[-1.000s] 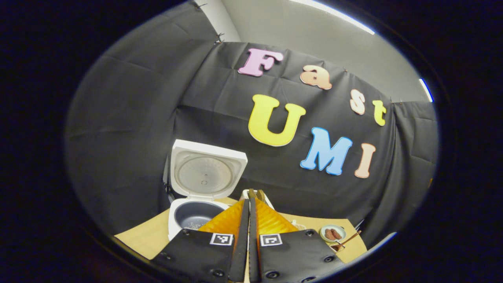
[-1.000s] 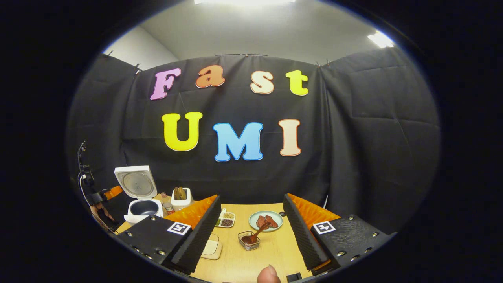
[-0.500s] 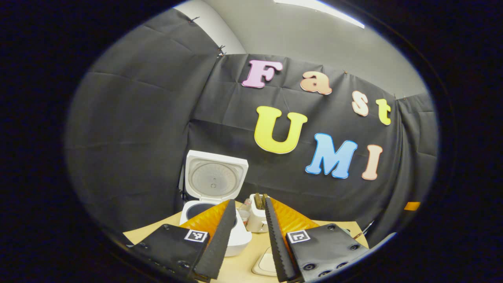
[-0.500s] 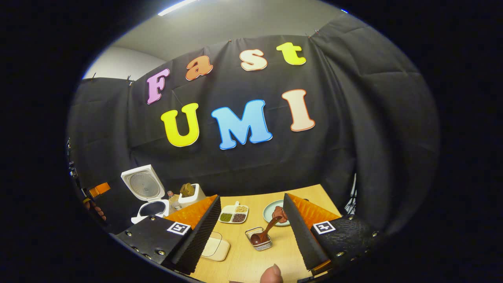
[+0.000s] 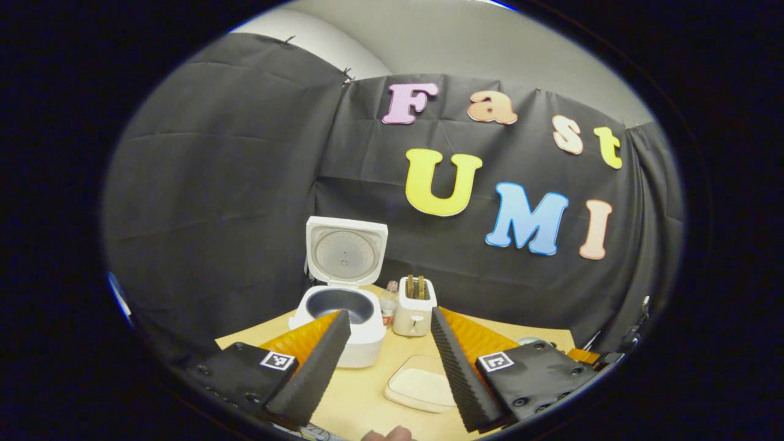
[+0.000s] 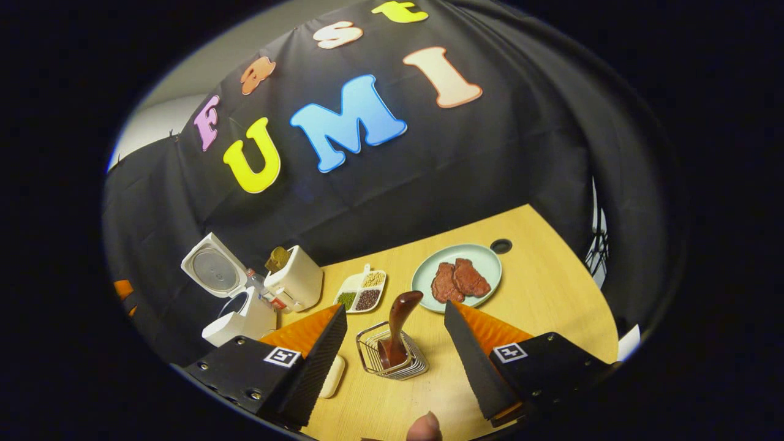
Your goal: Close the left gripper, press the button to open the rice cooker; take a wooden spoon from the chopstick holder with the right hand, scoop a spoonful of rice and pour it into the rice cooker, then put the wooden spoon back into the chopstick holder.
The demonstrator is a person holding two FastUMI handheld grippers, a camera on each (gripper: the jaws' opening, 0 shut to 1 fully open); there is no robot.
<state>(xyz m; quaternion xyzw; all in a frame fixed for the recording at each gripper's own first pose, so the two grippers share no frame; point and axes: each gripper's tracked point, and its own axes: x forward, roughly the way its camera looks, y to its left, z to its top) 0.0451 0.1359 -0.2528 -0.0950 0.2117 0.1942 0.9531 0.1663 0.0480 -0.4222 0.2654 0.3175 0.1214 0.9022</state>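
The white rice cooker (image 5: 343,315) stands open at the table's back left, its lid (image 5: 346,250) upright and its dark pot bare. It also shows in the right gripper view as the rice cooker (image 6: 236,318). My left gripper (image 5: 388,318) is open, hanging before the cooker and touching nothing. A dark wooden spoon (image 6: 398,324) stands upright in a wire chopstick holder (image 6: 392,361). My right gripper (image 6: 396,309) is open just above it, with the spoon's handle seen between the fingers and apart from both.
A white box (image 6: 297,282) with brown utensils and a small bottle (image 5: 388,301) stand beside the cooker. A divided dish of grains (image 6: 362,291), a plate (image 6: 487,260) with meat pieces and a cream flat dish (image 5: 422,389) lie on the wooden table. A thumb (image 6: 424,427) shows below.
My left gripper went from shut to open and drew back from the cooker. My right gripper tilted down and came close over the spoon in its wire holder.
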